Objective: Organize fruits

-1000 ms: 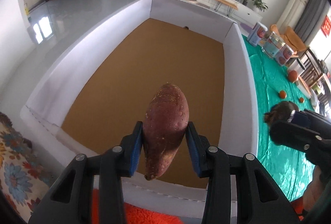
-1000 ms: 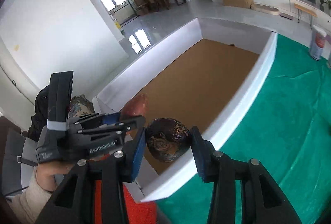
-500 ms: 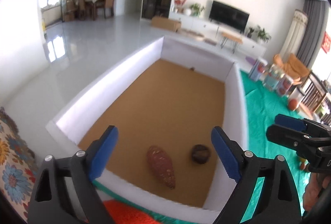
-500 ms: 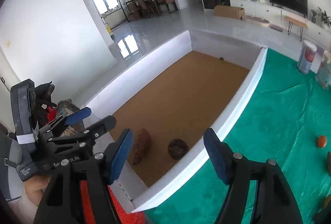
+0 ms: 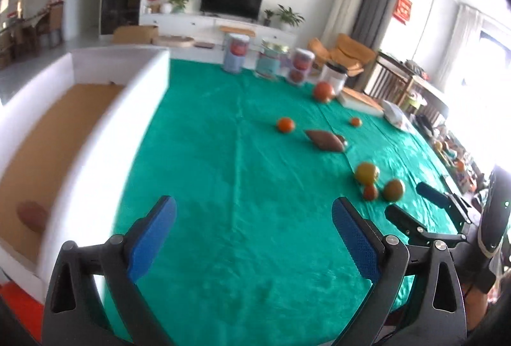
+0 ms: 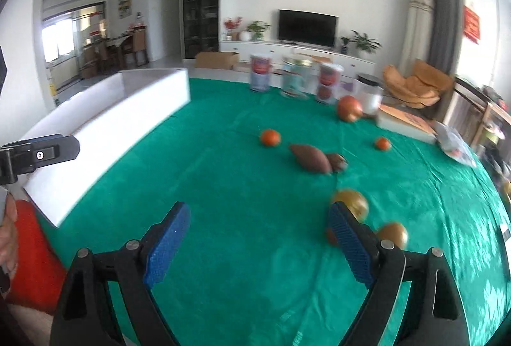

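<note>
My left gripper point(image 5: 254, 237) is open and empty over the green cloth point(image 5: 223, 173). My right gripper point(image 6: 258, 237) is open and empty too. The white box point(image 5: 105, 135) with a brown floor stands at the left and holds a sweet potato point(image 5: 32, 216). On the cloth lie a sweet potato point(image 6: 309, 157), a dark brown fruit point(image 6: 337, 161), oranges point(image 6: 270, 137), a pomegranate point(image 6: 349, 108) and yellowish fruits point(image 6: 353, 202) close to my right finger. The same sweet potato point(image 5: 324, 140) and yellowish fruits point(image 5: 366, 172) show in the left wrist view.
Several tins point(image 6: 260, 73) and a white jar point(image 6: 369, 94) stand at the cloth's far edge. A flat box point(image 6: 405, 122) and a plastic bag point(image 6: 455, 145) lie at the far right. A red cushion point(image 6: 30, 253) sits by the box's near corner.
Both grippers let go of the sweet potato and dark fruit into the box, then swung right, away from the box, toward the fruits on the green cloth.
</note>
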{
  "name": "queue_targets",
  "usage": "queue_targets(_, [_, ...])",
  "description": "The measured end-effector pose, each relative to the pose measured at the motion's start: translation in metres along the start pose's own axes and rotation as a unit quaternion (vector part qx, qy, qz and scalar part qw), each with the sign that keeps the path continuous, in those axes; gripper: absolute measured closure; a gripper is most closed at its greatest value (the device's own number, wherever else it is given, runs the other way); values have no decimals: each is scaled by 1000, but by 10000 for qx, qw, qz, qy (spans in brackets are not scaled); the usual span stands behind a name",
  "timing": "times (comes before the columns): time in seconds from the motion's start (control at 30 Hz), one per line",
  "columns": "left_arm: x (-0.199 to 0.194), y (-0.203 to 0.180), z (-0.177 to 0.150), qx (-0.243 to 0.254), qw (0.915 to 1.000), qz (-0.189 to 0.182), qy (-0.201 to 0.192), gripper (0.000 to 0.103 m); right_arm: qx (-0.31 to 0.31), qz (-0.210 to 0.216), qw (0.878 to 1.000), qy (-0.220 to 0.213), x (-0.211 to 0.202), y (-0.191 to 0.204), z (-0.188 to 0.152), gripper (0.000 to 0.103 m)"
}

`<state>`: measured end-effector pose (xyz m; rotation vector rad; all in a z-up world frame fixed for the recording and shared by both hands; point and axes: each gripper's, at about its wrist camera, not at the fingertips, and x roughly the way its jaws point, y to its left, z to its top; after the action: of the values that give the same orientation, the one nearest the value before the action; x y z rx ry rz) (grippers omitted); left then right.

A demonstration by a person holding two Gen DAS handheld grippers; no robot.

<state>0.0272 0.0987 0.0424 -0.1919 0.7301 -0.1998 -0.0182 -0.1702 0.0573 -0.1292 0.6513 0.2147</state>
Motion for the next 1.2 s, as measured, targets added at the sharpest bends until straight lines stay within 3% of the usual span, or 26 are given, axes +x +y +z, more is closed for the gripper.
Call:
queue_targets(0.13, [39, -48, -41, 392, 9986, -47, 340, 5, 982, -758, 9922, 114, -17, -55, -64, 15])
queue_targets(0.23, [50, -63, -62, 690, 9959, 131, 567, 5, 1493, -784, 9851, 329, -25, -74, -94, 15])
queue_targets(0.3, [52, -63, -72, 733, 9957, 209, 520, 5, 1500, -802, 9844, 451, -21, -73, -90, 15])
queue_targets(0.5, [60, -47, -78, 732, 9955, 361, 479, 5, 1252, -809, 9886, 193, 0, -58, -82, 15])
queue_targets(0.77, [76, -40, -83, 682, 9944, 330, 742, 5, 868, -736, 9929, 342, 22, -31, -88, 15])
queue_targets(1.2, [82, -51, -89, 1102, 9884, 600, 861, 2, 1058, -712, 9894, 693, 46, -35, -99, 15])
